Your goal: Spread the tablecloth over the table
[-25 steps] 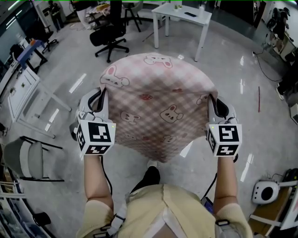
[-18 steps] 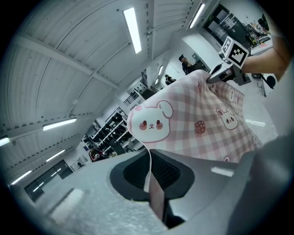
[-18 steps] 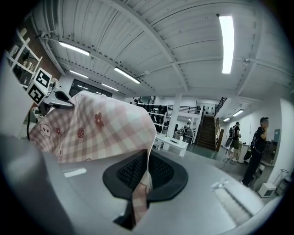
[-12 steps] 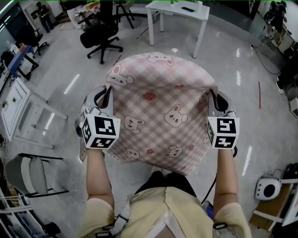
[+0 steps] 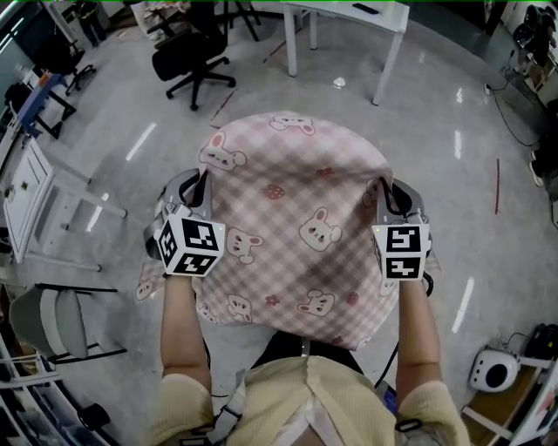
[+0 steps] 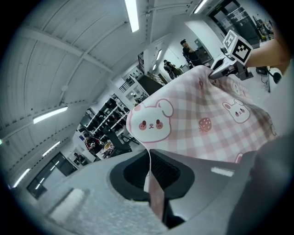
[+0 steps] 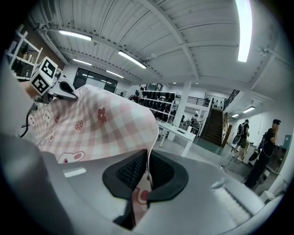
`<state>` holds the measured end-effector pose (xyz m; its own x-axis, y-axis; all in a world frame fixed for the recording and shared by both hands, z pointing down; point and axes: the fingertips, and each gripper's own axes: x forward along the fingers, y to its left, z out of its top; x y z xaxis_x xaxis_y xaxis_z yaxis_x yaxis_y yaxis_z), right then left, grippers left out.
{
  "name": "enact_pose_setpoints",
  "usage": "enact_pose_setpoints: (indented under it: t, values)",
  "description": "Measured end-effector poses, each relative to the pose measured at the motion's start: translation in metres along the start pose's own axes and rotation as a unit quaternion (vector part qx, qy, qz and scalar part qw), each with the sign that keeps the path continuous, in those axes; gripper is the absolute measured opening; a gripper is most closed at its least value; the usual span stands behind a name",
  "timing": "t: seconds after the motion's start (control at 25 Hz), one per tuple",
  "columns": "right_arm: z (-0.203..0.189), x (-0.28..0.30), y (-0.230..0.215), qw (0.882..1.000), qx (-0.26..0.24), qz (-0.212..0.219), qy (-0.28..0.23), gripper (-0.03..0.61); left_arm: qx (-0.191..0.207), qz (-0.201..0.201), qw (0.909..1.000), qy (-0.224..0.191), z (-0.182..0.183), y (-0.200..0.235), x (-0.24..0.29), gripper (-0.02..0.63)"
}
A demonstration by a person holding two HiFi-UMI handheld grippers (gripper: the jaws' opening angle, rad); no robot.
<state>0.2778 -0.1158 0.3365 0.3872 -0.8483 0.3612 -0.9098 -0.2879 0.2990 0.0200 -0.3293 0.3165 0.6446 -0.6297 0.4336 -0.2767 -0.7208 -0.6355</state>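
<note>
A pink checked tablecloth (image 5: 296, 218) with rabbit prints billows in the air between my two grippers, above the floor. My left gripper (image 5: 199, 185) is shut on the tablecloth's left edge; the cloth (image 6: 197, 124) runs pinched between its pads. My right gripper (image 5: 382, 190) is shut on the right edge, and the cloth (image 7: 92, 128) passes between its pads too. The cloth's near edge hangs loose over my legs. A white table (image 5: 349, 22) stands far ahead at the top of the head view.
A black office chair (image 5: 187, 61) stands at the upper left. White frames (image 5: 44, 209) and a grey chair (image 5: 52, 318) are on the left. A white device (image 5: 493, 370) sits on the floor at the lower right. People (image 7: 268, 142) stand in the distance.
Both grippers have swung down and toward me with the cloth. The cloth has flattened and spread, and its near edge has dropped over my legs.
</note>
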Motion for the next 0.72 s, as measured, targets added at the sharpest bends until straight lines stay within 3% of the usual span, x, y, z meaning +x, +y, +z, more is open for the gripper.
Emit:
enact_pose_setpoints:
  t: [0.32, 0.72]
  values:
    - [-0.04, 0.076, -0.004, 0.999, -0.006, 0.029, 0.03, 0.014, -0.005, -0.019, 0.999, 0.04, -0.028, -0.02, 0.083, 0.011]
    - [-0.069, 0.135, -0.013, 0.997, -0.016, 0.034, 0.063, 0.018, 0.006, -0.046, 0.9969, 0.063, -0.042, -0.034, 0.15, 0.012]
